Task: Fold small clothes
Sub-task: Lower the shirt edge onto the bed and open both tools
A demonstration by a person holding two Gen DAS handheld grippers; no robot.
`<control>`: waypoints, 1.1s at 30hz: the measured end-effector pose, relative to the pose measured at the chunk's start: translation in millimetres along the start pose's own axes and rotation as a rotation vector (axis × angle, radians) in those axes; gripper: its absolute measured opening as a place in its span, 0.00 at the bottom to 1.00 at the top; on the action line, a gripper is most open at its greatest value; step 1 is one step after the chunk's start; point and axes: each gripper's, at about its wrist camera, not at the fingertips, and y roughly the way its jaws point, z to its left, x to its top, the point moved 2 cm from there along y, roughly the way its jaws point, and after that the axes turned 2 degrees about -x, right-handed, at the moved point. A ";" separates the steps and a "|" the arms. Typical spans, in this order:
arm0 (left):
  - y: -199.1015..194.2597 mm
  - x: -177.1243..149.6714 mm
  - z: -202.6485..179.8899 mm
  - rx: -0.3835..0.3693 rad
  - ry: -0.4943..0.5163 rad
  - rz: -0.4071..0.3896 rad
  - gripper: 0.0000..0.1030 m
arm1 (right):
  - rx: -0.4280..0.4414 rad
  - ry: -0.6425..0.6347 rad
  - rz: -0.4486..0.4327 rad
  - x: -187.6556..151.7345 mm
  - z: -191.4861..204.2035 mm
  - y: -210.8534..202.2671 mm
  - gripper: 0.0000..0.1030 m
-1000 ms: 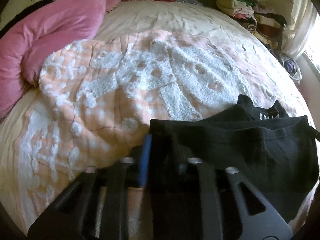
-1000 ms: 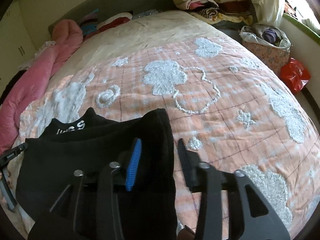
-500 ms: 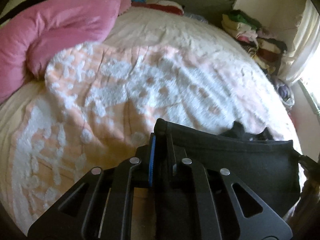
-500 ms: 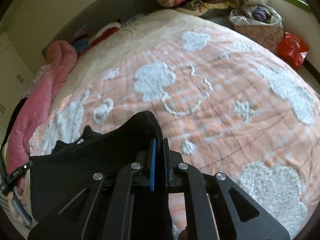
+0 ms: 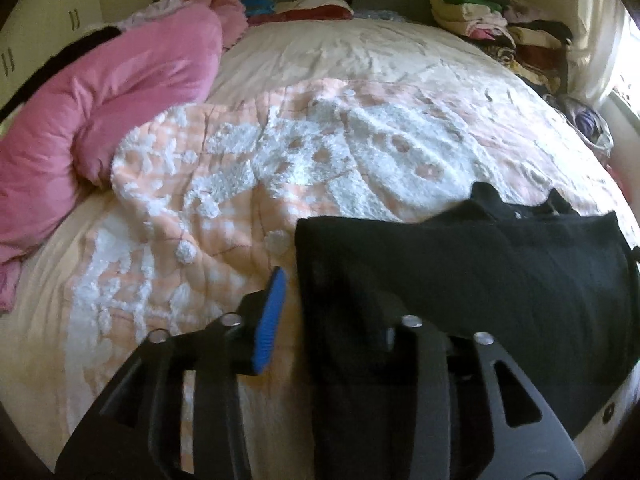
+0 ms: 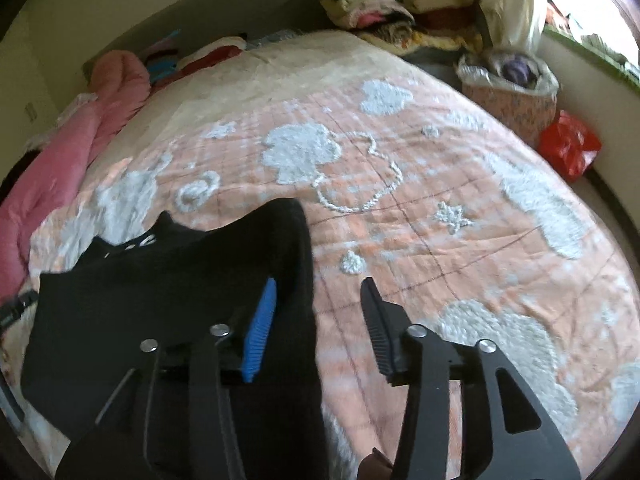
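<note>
A small black garment (image 5: pixel 480 280) lies folded on the peach and white bedspread (image 5: pixel 280 168), at the near edge of the bed. My left gripper (image 5: pixel 328 312) is open, its jaws spread astride the garment's left edge, with the blue pad (image 5: pixel 270 320) just left of the cloth. In the right wrist view the garment (image 6: pixel 160 280) has white lettering near its collar. My right gripper (image 6: pixel 320 320) is open astride the garment's right edge, its black pad (image 6: pixel 378 328) over the bedspread (image 6: pixel 440 200).
A pink duvet (image 5: pixel 100 112) lies bunched along the left side of the bed. Stacks of folded clothes (image 5: pixel 500 28) sit at the far right corner. A patterned bag (image 6: pixel 508 96) and a red bag (image 6: pixel 568 144) stand beside the bed on the right.
Half a second ago both grippers were shut on the garment's edges. Both have now opened and let the cloth go; the garment lies on the bedspread.
</note>
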 end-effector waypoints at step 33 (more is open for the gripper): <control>-43.8 -66.9 22.3 0.050 -0.009 0.057 0.78 | 0.178 -0.246 0.031 -83.4 125.4 -73.5 0.87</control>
